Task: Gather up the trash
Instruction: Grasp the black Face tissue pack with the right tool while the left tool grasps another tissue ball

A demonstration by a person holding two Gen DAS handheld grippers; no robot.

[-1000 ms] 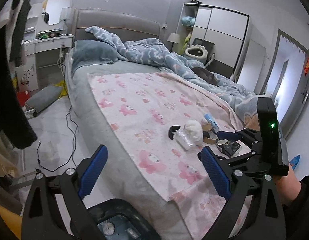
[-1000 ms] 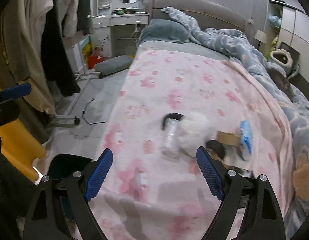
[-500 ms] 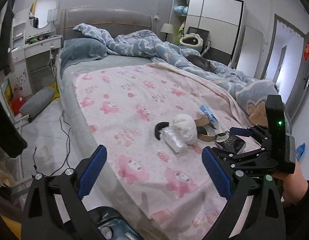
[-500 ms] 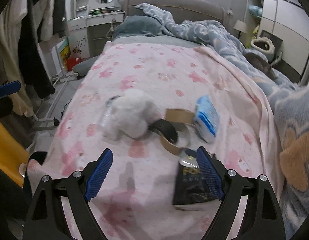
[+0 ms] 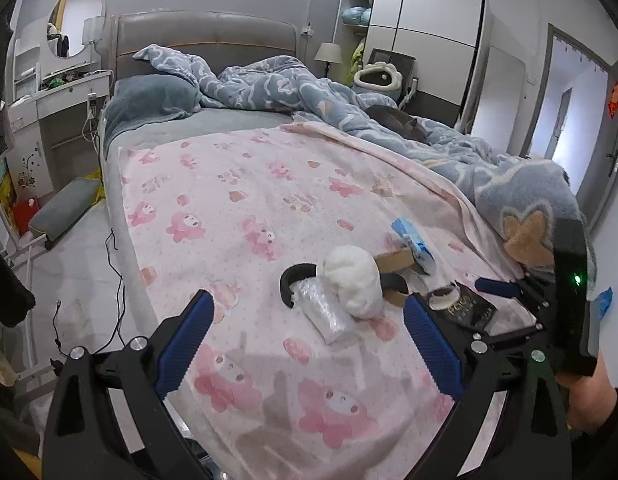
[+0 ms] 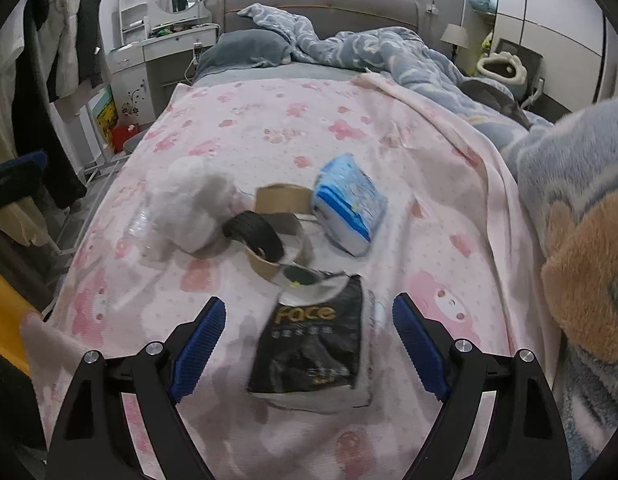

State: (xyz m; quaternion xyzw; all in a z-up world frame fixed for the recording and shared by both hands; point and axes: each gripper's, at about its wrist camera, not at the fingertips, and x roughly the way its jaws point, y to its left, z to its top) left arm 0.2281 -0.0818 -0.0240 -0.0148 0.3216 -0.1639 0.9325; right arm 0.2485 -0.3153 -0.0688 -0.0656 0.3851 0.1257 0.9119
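Note:
Trash lies in a heap on the pink blanket (image 5: 269, 200): a black "Face" packet (image 6: 315, 344), a blue-white tissue pack (image 6: 351, 204), a white fluffy wad (image 6: 189, 204), a brown tape ring (image 6: 281, 236), a black curved piece (image 6: 255, 234) and a crumpled clear wrapper (image 5: 325, 312). My right gripper (image 6: 307, 344) is open, its fingers either side of the black packet, just above it. My left gripper (image 5: 307, 344) is open and empty, near the clear wrapper and the white wad (image 5: 355, 284). The right gripper also shows in the left wrist view (image 5: 505, 292).
A blue quilt (image 5: 309, 88) is bunched at the back and right of the bed. A dressing table (image 5: 49, 92) and a cable (image 5: 117, 280) on the floor are at the left. A wardrobe (image 5: 425, 40) and a doorway are at the right.
Both grippers have moved forward over the bed towards the trash heap. The right gripper swung right and now straddles the black packet. The dark bin below the left gripper left view.

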